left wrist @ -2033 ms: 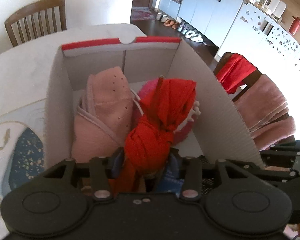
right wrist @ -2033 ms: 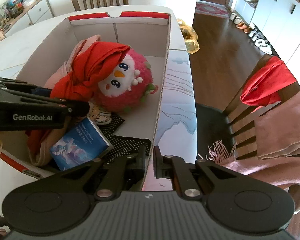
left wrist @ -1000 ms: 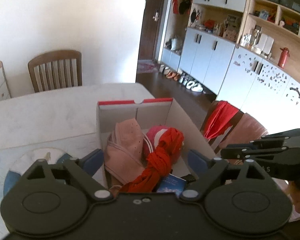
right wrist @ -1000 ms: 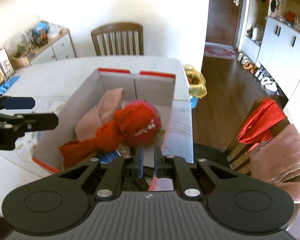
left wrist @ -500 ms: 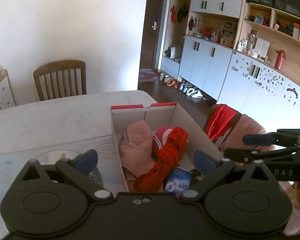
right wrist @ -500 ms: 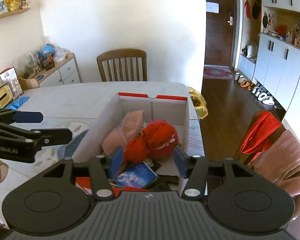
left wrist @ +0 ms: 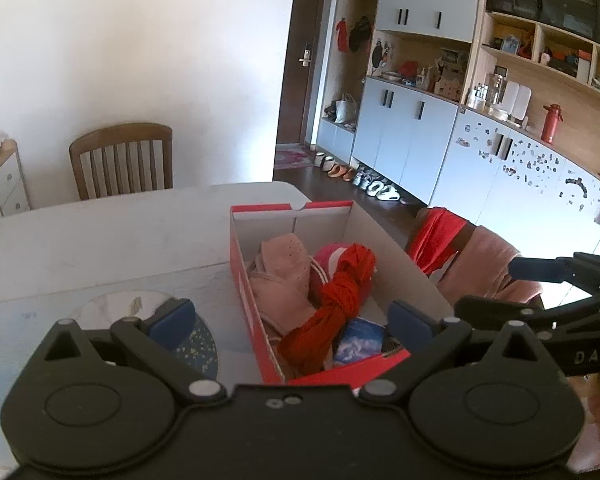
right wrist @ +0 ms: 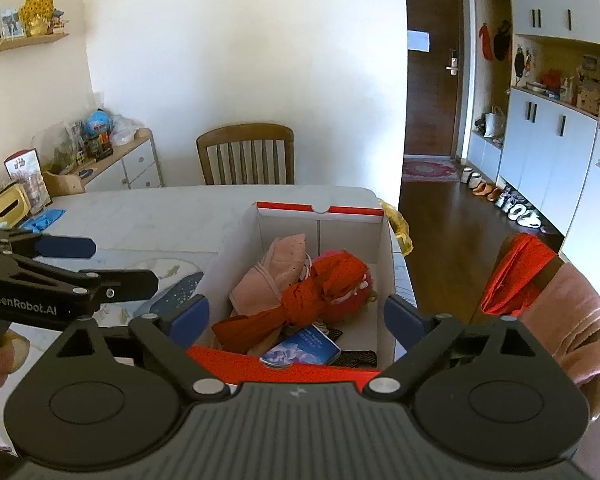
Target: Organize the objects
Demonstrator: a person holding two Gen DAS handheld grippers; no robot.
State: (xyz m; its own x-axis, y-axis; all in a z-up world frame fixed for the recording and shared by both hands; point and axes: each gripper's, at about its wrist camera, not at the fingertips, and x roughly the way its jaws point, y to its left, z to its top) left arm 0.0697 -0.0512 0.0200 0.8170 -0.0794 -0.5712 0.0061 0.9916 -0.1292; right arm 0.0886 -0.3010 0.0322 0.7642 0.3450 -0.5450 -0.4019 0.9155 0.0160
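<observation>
Right wrist view: the right gripper (right wrist: 296,314) is opening, jaws spread wide with nothing between them, hovering at the near end of the red box (right wrist: 320,216) on the white table (right wrist: 160,212). Left gripper (left wrist: 290,316) is likewise released and empty. Inside the box lie a blue booklet (right wrist: 300,350), a knotted red cloth (right wrist: 300,300), a pink plush toy (right wrist: 348,300) and a pink garment (right wrist: 276,268). Beyond stands 1 wooden chair (right wrist: 246,152).
</observation>
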